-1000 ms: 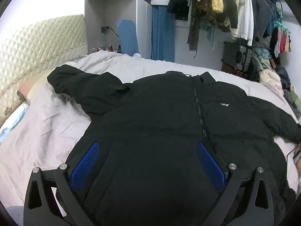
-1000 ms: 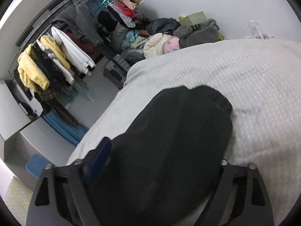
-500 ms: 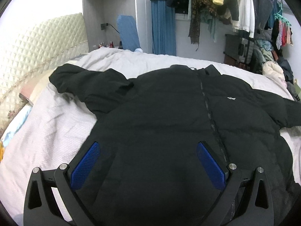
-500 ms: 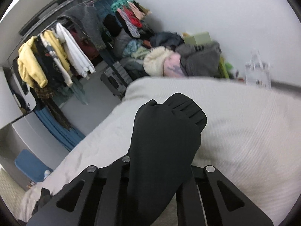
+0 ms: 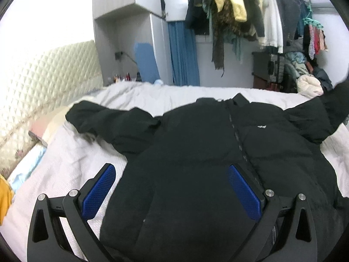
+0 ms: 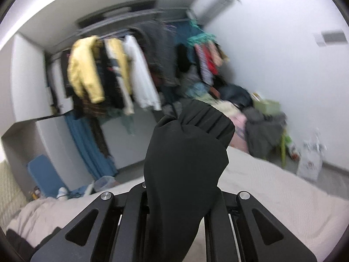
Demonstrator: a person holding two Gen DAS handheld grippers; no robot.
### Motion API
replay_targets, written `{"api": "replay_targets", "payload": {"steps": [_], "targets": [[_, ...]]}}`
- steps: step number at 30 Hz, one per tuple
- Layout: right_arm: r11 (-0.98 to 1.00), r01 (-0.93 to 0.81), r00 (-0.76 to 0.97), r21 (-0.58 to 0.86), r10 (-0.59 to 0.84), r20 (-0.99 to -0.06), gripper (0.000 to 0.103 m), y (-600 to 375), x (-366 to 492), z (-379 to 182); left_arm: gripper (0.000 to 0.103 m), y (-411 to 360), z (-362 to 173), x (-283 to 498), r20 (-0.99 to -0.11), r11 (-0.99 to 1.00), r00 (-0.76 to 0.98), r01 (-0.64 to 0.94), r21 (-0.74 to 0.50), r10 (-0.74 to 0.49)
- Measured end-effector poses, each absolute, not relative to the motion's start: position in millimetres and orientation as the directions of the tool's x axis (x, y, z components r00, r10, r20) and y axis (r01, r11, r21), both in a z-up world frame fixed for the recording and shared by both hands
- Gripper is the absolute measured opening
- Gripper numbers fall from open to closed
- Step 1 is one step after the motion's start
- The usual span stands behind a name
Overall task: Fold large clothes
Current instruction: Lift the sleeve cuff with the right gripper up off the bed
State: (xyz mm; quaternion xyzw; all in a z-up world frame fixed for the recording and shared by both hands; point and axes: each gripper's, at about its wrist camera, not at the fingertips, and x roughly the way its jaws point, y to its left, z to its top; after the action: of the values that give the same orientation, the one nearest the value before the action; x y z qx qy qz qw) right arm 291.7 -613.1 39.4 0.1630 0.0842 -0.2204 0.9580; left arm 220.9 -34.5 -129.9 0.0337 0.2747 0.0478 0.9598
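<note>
A big black padded jacket (image 5: 196,152) lies front-up on the bed (image 5: 65,157), zip running down its middle. Its left sleeve (image 5: 109,120) lies spread toward the headboard. Its right sleeve (image 5: 322,113) rises off the bed at the right edge of the left wrist view. My left gripper (image 5: 172,187) hovers open over the jacket's lower half, blue pads (image 5: 99,192) wide apart, nothing between them. My right gripper (image 6: 181,198) is shut on the jacket's sleeve cuff (image 6: 187,148), which stands up out of the jaws, high above the bed (image 6: 272,192).
A quilted headboard (image 5: 43,87) runs along the left. A rail of hanging clothes (image 5: 250,11) and a clothes pile (image 6: 250,113) stand past the bed's far side. A grey cabinet (image 5: 130,43) and blue curtain (image 5: 183,52) are behind the bed. A white bag (image 6: 309,161) sits on the floor.
My right gripper closed on the sleeve cuff and lifted it high off the bed while rolling. My left gripper rose slightly above the jacket and stays open.
</note>
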Motion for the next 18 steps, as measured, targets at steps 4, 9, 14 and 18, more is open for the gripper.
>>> {"api": "replay_targets", "payload": {"steps": [4, 9, 14, 18], "targets": [[0.905, 0.355, 0.931, 0.234, -0.318, -0.182, 0.008, -540.9, 309.1, 80.0, 0.103, -25.7, -123.8, 206.2, -0.499, 0.995, 0.861, -0.064, 0.081, 0.096], [0.961, 0.237, 0.966, 0.145, -0.218, -0.138, 0.010, -444.3, 333.3, 116.6, 0.103, -12.7, -121.4, 199.4, -0.503, 0.998, 0.861, -0.058, 0.038, 0.069], [0.994, 0.098, 0.986, 0.058, -0.089, -0.141, 0.012, -340.4, 361.6, 129.6, 0.103, -2.5, -117.4, 194.2, -0.490, 0.999, 0.871, -0.044, 0.012, 0.044], [1.000, -0.006, 0.984, -0.001, 0.006, -0.180, 0.012, -263.5, 382.3, 116.4, 0.103, 8.8, -117.0, 189.7, -0.481, 0.999, 0.876, -0.040, -0.018, 0.027]]}}
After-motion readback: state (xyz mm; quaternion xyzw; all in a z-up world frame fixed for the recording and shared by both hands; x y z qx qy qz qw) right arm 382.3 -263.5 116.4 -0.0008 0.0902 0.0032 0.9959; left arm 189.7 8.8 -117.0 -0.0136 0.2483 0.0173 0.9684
